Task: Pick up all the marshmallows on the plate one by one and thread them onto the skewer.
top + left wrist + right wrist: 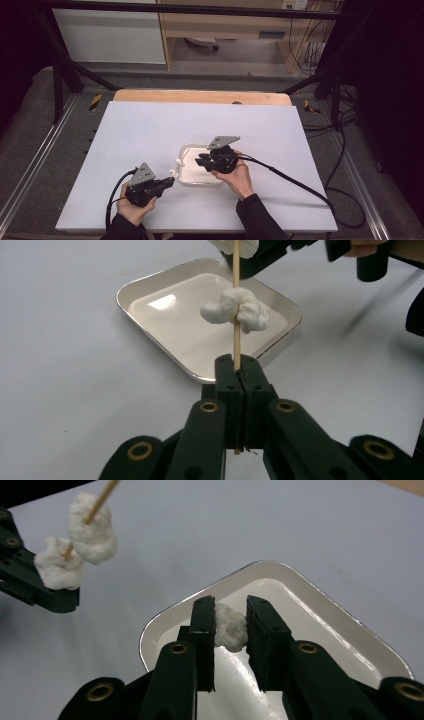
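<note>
My left gripper [239,367] is shut on the lower end of a thin wooden skewer [236,342] that stands upright. A white fluffy lump [235,311] is threaded on it, and a second lump [235,245] sits higher up. My right gripper [230,615] is shut on a third white lump [230,628] just above a shallow white tray [310,585]. In the high view the left gripper [171,181] is at the tray's [186,148] near left corner and the right gripper [199,160] hovers over the tray. The right gripper view shows the skewer [102,495] at upper left.
The tray rests on a white table top [150,130] with a wooden strip [200,96] along the far edge. A black cable [290,180] trails right from the right gripper. Dark frame bars [60,85] stand at the table's far corners.
</note>
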### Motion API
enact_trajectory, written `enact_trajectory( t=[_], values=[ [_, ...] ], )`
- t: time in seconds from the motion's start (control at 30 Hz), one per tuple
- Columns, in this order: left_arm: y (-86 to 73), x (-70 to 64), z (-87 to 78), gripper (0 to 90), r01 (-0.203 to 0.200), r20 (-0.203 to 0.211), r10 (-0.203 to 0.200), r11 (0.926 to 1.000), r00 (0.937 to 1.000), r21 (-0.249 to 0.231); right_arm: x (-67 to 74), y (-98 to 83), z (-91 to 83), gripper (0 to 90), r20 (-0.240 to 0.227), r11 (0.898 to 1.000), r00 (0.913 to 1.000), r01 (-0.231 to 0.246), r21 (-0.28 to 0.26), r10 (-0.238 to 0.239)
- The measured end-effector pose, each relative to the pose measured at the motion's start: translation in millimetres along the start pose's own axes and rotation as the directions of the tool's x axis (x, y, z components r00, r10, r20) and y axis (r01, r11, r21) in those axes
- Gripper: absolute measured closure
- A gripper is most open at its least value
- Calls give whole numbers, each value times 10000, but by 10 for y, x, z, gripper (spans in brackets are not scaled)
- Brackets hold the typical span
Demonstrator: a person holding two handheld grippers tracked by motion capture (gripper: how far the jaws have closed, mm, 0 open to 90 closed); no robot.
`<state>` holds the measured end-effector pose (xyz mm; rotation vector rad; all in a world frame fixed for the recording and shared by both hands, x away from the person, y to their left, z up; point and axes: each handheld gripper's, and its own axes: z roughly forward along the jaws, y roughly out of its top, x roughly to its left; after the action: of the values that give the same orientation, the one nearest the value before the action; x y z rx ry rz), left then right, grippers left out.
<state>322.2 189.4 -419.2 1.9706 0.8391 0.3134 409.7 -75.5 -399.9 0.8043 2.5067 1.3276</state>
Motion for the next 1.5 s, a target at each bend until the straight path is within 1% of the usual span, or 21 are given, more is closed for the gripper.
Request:
enact_trajectory(
  t=[0.2, 0.33, 0.43, 0.57, 0.7, 0.9, 1.03, 1.13, 1.2, 1.3, 1.43, 1.5],
  values=[
    [4, -35, 13, 885, -112, 80, 112, 9999, 9999, 7, -34, -14, -294, 747, -313, 9963, 9991, -322, -795, 297],
    [11, -61, 21, 885, -193, 159, 193, 9998, 9997, -2, -67, -30, -483, 749, -548, 9886, 9970, -623, -1367, 553],
    [13, -83, 29, 886, -233, 240, 233, 9997, 9994, -21, -71, -34, -609, 750, -699, 9820, 9956, -744, -1738, 630],
    [21, -109, 43, 886, -302, 305, 303, 9995, 9991, -42, -63, -31, -736, 750, -797, 9760, 9948, -777, -2034, 626],
    [27, -145, 57, 886, -435, 425, 436, 9990, 9981, -41, -51, -14, -821, 752, -907, 9696, 9939, -823, -2304, 628],
    [37, -200, 70, 886, -663, 558, 666, 9978, 9962, -77, -72, 24, -902, 754, -1031, 9570, 9918, -1015, -2718, 759],
    [43, -227, 77, 886, -802, 644, 808, 9967, 9946, -132, -85, 48, -942, 754, -1297, 9443, 9875, -1251, -3045, 890],
    [45, -245, 82, 886, -843, 704, 854, 9963, 9939, -190, -92, 58, -949, 753, -1473, 9369, 9844, -1397, -3205, 964],
    [46, -260, 87, 886, -872, 713, 884, 9960, 9935, -207, -92, 62, -938, 753, -1649, 9321, 9807, -1549, -3276, 1050],
    [50, -277, 95, 886, -966, 751, 977, 9951, 9924, -187, -90, 60, -899, 752, -1902, 9295, 9751, -1720, -3261, 1137],
    [52, -288, 101, 886, -998, 768, 1010, 9948, 9919, -191, -72, 42, -831, 751, -2111, 9318, 9702, -1824, -3138, 1188],
    [53, -290, 100, 886, -1018, 777, 1030, 9946, 9916, -195, -68, 38, -804, 751, -2246, 9303, 9668, -1904, -3135, 1222]
  ],
)
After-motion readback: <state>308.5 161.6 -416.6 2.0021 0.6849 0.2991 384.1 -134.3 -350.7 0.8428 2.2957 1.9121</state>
